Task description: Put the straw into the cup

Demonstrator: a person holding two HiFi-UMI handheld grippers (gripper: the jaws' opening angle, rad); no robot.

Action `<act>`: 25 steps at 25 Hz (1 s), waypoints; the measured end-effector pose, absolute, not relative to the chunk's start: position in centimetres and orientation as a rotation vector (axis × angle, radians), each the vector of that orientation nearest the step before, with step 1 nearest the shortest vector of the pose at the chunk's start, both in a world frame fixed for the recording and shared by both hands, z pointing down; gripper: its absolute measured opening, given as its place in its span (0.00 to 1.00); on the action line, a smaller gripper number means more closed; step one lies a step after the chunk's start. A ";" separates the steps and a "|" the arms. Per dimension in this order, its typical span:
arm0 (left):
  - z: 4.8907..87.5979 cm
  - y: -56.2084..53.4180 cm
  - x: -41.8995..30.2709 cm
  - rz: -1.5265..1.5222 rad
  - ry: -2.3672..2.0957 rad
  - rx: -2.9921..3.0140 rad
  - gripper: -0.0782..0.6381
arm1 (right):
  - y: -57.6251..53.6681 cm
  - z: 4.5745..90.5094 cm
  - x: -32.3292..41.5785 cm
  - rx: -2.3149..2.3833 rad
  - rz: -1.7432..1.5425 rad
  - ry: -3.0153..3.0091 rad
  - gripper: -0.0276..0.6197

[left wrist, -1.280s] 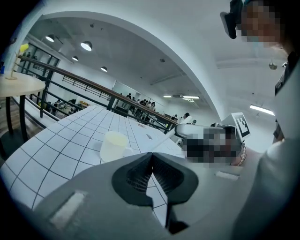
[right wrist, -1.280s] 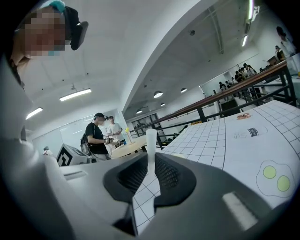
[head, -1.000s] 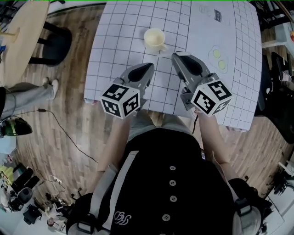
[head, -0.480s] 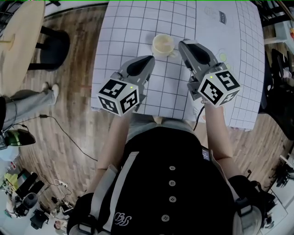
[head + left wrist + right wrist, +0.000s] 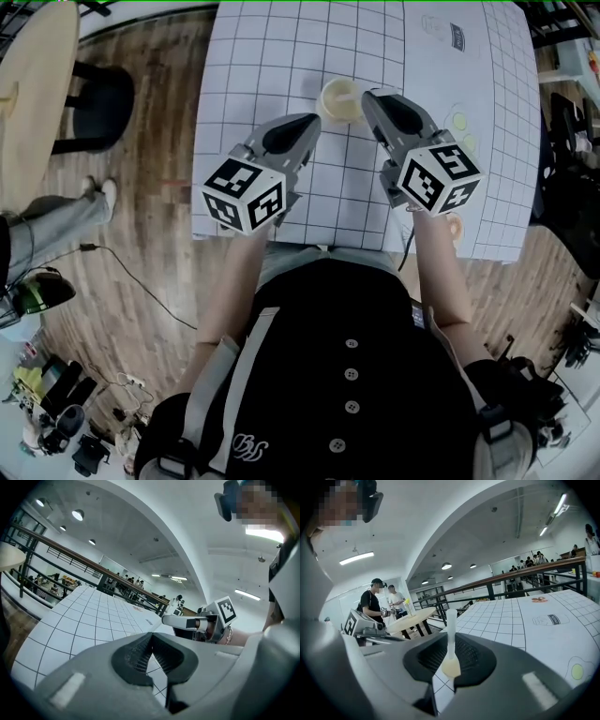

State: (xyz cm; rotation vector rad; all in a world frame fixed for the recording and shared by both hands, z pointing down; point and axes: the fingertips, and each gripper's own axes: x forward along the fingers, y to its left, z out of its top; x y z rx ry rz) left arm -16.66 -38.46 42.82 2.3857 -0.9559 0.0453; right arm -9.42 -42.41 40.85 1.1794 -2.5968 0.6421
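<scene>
Straw (image 5: pixel 451 625): white and thin, standing upright between the right gripper's jaws. Its top pokes out above them.
Handling: probably very light, hollow and smooth. A hard squeeze would likely kink it, and a slack one would let it swivel or slip.
Hold point: best pinched across the tube partway up, with one end left free to lead into the cup's mouth.
Right gripper (image 5: pixel 367 97): its jaws are clamped on the straw, nearly together. Its tip is just beside the cup's rim at about 3 o'clock, and its body runs back toward 5 o'clock, pointing slightly downward.
Left gripper (image 5: pixel 305 124): its jaws are together with nothing between them. It sits at about 7 o'clock of the cup, near but apart, and close to level.
Cup (image 5: pixel 339 99): cream, upright and open-topped on the gridded table (image 5: pixel 272 56). It stands at 12 o'clock from the person, between the two gripper tips.
Cup handling: looks small and light, so a sideways nudge from the straw or a jaw could shift or tip it.
Stage: the straw is carried at the cup, and whether its end has reached inside cannot be told.
</scene>
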 end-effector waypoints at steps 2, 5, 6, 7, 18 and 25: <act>43.7 -38.5 -16.5 0.078 -0.933 2.380 0.11 | -42.6 41.8 -9.6 1.185 0.664 -2.575 0.11; 44.6 -38.5 -16.5 0.105 -0.905 2.369 0.11 | -42.6 43.1 -9.8 1.182 0.702 -2.550 0.11; 44.7 -38.7 -16.6 0.104 -0.900 2.365 0.11 | -42.7 43.4 -9.9 1.181 0.709 -2.541 0.11; 44.8 -38.8 -16.6 0.103 -0.896 2.362 0.11 | -42.7 43.7 -10.0 1.178 0.715 -2.532 0.11; 46.5 -38.2 -15.7 0.184 -0.802 2.349 0.11 | -42.4 47.3 -10.8 1.124 0.778 -2.408 0.11; 47.2 -38.2 -15.2 0.213 -0.773 2.346 0.11 | -42.0 48.4 -11.3 1.065 0.803 -2.362 0.11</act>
